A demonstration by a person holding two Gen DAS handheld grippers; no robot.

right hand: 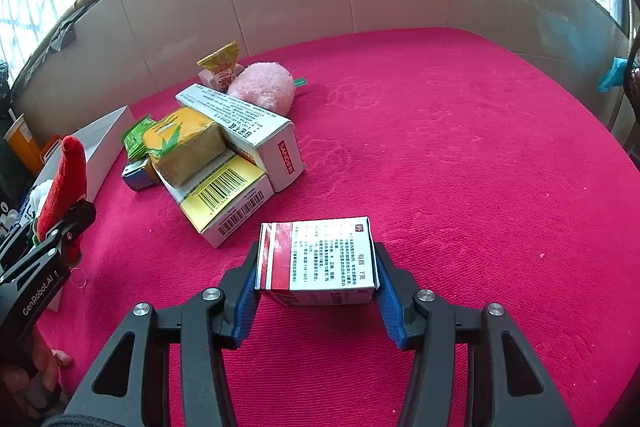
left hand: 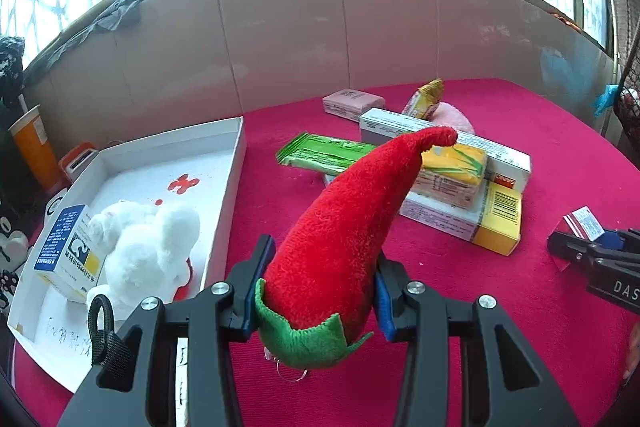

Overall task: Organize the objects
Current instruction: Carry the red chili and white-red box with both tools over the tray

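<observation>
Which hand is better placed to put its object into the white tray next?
Left. The left gripper holds the red chili plush right beside the white tray. The right gripper, holding a red-and-white box, is farther away.

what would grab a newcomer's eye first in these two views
The red plush chili with its green cap, clamped in the left gripper beside the white tray. Next, the red-and-white box gripped by the right gripper over the crimson cloth, with a pile of boxes behind.
</observation>
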